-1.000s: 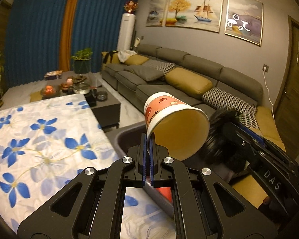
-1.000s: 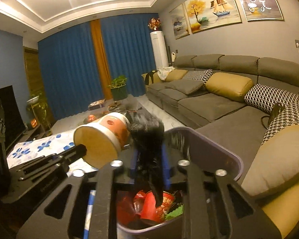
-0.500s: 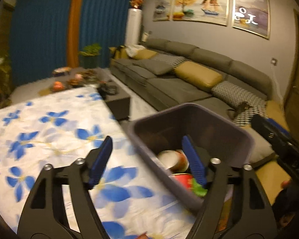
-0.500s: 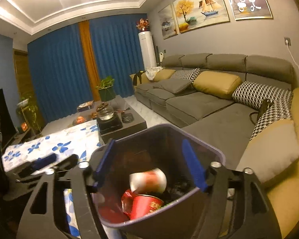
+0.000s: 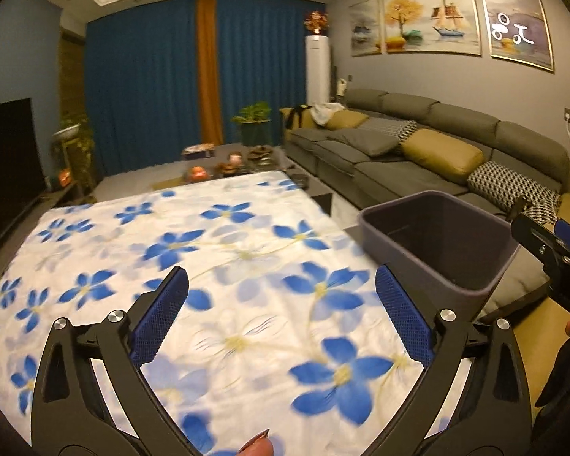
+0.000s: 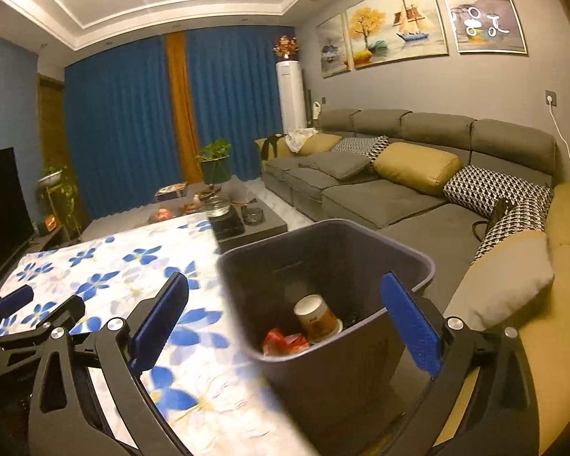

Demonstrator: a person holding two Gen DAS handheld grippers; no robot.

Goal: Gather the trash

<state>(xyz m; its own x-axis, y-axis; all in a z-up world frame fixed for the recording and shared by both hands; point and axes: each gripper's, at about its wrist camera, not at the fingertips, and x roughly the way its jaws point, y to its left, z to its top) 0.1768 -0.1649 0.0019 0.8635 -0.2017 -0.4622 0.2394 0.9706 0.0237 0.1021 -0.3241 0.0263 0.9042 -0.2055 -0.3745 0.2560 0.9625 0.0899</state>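
Note:
A dark grey trash bin (image 6: pixel 406 254) stands off the table's right edge, against the sofa. Inside it lie a paper cup (image 6: pixel 317 319) and red wrappers (image 6: pixel 285 342). My right gripper (image 6: pixel 285 285) hovers over the bin's near rim, its jaws opening wide with nothing gripped between them. My left gripper (image 5: pixel 281 285) hangs over the blue-flowered tablecloth (image 5: pixel 247 250) to the left of the bin (image 5: pixel 399 212), its jaws also opening and empty. Each gripper shows at the edge of the other's view: the right gripper (image 5: pixel 551 230) and the left gripper (image 6: pixel 41 304).
A grey sofa (image 6: pixel 399 197) with yellow and patterned cushions runs along the right wall. Beyond the table stands a low coffee table (image 6: pixel 247 220) with a kettle and dishes. A TV (image 5: pixel 7 144) and plants are at the left. A person's fingertip (image 5: pixel 258 446) shows at the bottom.
The left gripper let go of the paper cup and the right let go of a dark object; both dropped into the bin. Both jaws spread wide. The left gripper swung left over the table.

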